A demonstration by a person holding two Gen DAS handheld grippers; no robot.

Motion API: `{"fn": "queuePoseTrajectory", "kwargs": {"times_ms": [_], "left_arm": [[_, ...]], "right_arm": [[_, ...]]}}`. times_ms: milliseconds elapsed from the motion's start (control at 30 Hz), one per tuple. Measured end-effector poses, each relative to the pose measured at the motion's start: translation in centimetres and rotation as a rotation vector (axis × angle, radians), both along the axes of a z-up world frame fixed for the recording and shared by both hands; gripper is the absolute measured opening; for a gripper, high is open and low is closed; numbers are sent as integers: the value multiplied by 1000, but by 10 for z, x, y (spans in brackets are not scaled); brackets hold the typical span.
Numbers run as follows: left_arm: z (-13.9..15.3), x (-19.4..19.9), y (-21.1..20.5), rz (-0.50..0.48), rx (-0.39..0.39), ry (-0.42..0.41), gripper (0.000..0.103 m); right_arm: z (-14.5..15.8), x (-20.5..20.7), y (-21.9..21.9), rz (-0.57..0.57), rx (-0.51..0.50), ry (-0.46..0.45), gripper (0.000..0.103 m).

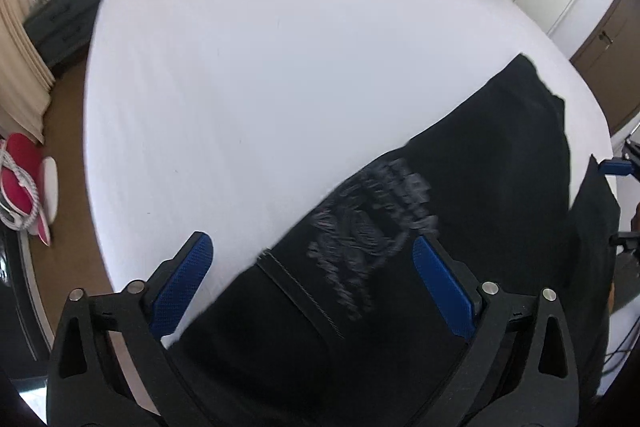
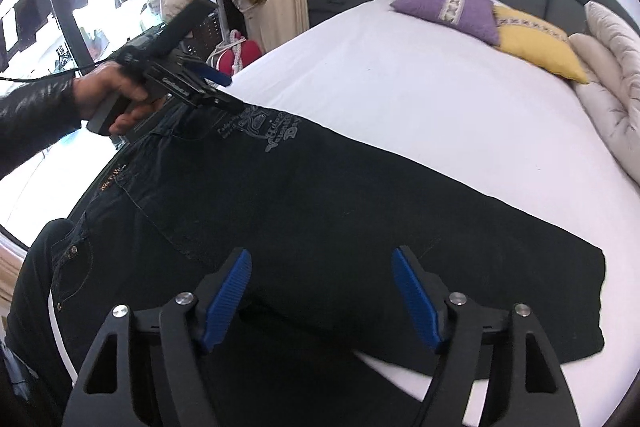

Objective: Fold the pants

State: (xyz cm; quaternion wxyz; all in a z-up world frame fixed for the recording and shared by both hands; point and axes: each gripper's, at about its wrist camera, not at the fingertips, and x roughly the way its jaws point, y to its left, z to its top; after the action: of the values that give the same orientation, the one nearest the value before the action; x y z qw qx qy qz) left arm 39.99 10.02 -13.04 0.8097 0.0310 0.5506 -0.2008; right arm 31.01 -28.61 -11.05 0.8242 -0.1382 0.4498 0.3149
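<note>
- Blue-padded fingers [image 2: 228,297] of the right gripper [image 2: 322,297] are sitting nearest the lens in the right wrist view, spread apart and released, hanging over the near edge of the black pants [image 2: 320,195] with nothing pinched between them.
- Black pants are lying flat across the near part of the white bed [image 2: 400,87], waistband toward the left, leg ends toward the right, where the cloth is stopping short of the mattress edge.
- In the left wrist view the left gripper [image 1: 312,287] is standing wide and released over the waist part of the pants [image 1: 460,187], beside the grey printed lettering [image 1: 372,219]; its pads are pressing on nothing.
- From the right wrist view, a hand [image 2: 116,95] in a dark sleeve is holding that left gripper [image 2: 212,91] at the far left corner of the pants, its tips at the cloth's edge; whether they are touching I cannot tell.
- No open containers are showing; a dark nightstand [image 2: 340,1] at the far left of the headboard is carrying small items too tiny to name.
- A purple pillow [image 2: 448,7], a yellow pillow [image 2: 536,43] and a bundled pale duvet [image 2: 612,67] are crowding the far right end of the bed.
- Bare white sheet is stretching wide between the pants and the pillows.
</note>
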Motion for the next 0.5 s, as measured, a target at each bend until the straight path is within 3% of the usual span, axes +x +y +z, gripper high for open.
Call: {"fn": "queuePoseTrajectory", "kwargs": {"times_ms": [33,67,133,200,233,267,333,500], "left_arm": [[-10,6,2,-9,10,35,88],[-20,10,3,-26,27,67,68],[-25,12,4,-55,57,67,59],[-25,14,8,-61,39,79,47],[-24,15,9,-64,57,78,36],[-23,14,8,-69,87,65,13],[-21,12,4,-84,109,39,8],[3,-14,5,-86,129,-100,7]], "right_arm": [[-4,8,1,8,-2,14,72],[-5,13,0,14,-2,20,69],[-8,25,3,34,-1,39,65],[-10,35,8,57,-1,46,63],[-11,43,13,73,3,46,62],[-12,47,18,81,5,47,60],[-13,59,27,96,11,56,57],[-19,79,59,177,-31,49,53]]}}
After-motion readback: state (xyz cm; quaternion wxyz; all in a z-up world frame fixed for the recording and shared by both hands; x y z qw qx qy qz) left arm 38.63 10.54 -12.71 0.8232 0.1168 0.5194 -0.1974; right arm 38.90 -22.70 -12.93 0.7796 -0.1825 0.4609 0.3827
